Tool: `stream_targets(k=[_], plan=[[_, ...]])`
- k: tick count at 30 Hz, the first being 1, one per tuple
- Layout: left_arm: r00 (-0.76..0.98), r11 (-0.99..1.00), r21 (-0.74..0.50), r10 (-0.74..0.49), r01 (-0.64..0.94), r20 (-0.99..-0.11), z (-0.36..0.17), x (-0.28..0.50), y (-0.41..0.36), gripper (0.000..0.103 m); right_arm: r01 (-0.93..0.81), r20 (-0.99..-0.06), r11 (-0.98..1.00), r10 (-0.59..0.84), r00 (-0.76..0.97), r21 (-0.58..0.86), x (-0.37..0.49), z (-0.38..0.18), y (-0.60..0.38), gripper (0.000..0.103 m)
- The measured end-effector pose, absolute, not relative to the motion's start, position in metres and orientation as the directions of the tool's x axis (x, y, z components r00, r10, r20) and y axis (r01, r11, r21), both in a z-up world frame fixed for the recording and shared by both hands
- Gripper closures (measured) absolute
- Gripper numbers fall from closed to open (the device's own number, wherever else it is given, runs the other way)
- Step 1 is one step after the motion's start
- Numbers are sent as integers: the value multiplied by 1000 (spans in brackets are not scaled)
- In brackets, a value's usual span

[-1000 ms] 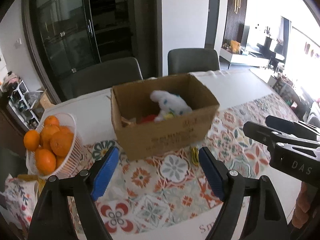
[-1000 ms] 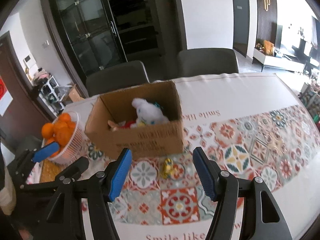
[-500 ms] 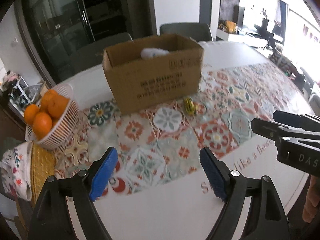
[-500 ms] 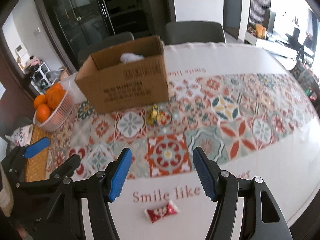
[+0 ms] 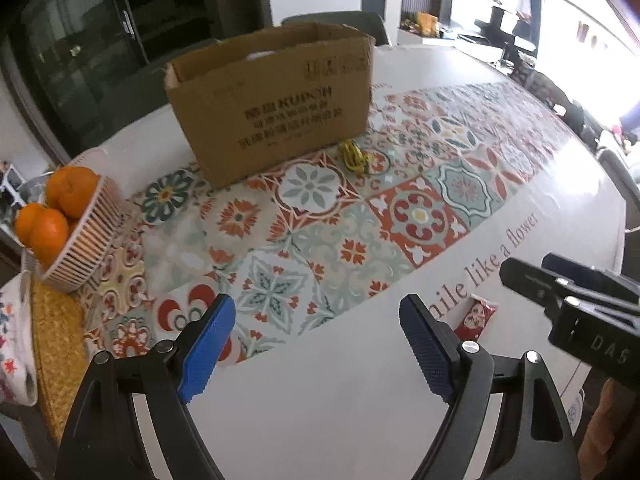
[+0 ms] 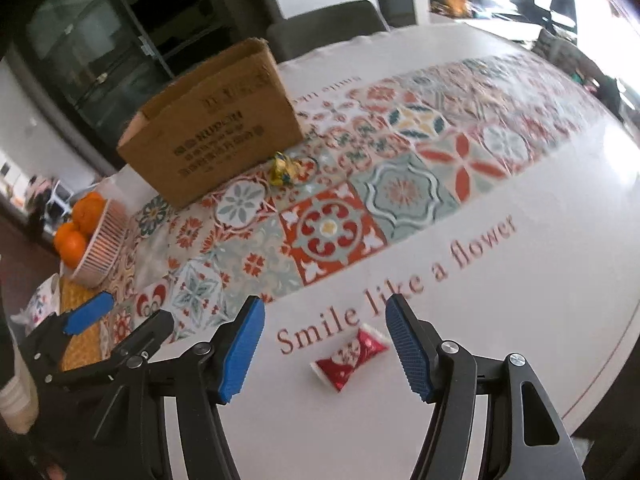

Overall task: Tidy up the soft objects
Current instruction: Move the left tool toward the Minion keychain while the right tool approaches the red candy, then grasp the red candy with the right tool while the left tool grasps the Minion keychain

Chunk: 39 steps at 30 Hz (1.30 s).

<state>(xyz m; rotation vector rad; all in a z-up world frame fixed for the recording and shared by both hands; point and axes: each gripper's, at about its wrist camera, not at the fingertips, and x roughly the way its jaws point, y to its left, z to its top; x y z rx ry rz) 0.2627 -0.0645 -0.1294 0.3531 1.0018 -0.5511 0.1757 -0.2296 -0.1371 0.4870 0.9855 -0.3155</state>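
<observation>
A brown cardboard box (image 5: 276,100) stands on the patterned tablecloth; it also shows in the right wrist view (image 6: 216,136). A white plush barely shows above its rim (image 5: 260,55). A small yellow soft item (image 5: 354,156) lies in front of the box, also in the right wrist view (image 6: 285,169). A red packet (image 6: 350,354) lies on the white cloth just ahead of my open, empty right gripper (image 6: 324,348); it shows in the left wrist view (image 5: 478,317) too. My left gripper (image 5: 314,346) is open and empty, above the near cloth.
A white basket of oranges (image 5: 80,236) stands at the left table edge, over a woven mat (image 5: 56,344). Grey chairs (image 6: 324,40) stand behind the table. The right gripper (image 5: 568,300) shows at the right of the left wrist view.
Both grippers have pulled back from the box and dropped lower toward the near table edge. The red packet now lies between the right gripper's fingers' line of sight.
</observation>
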Motion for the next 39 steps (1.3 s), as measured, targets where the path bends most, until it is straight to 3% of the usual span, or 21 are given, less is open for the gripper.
stream_targets(k=[15, 30, 34, 39], plan=[[345, 717, 40, -285, 696, -895, -175, 283, -87, 17, 669, -887, 678, -54, 458, 305, 161, -195, -225, 42], [272, 739, -15, -266, 673, -925, -200, 296, -85, 17, 718, -928, 649, -49, 369, 251, 172, -232, -225, 57], [262, 749, -28, -266, 662, -927, -201, 295, -85, 17, 713, -934, 669, -76, 348, 211, 175, -233, -224, 70], [257, 766, -37, -260, 641, -931, -201, 291, -85, 17, 669, -938, 728, -110, 329, 150, 178, -231, -220, 73]])
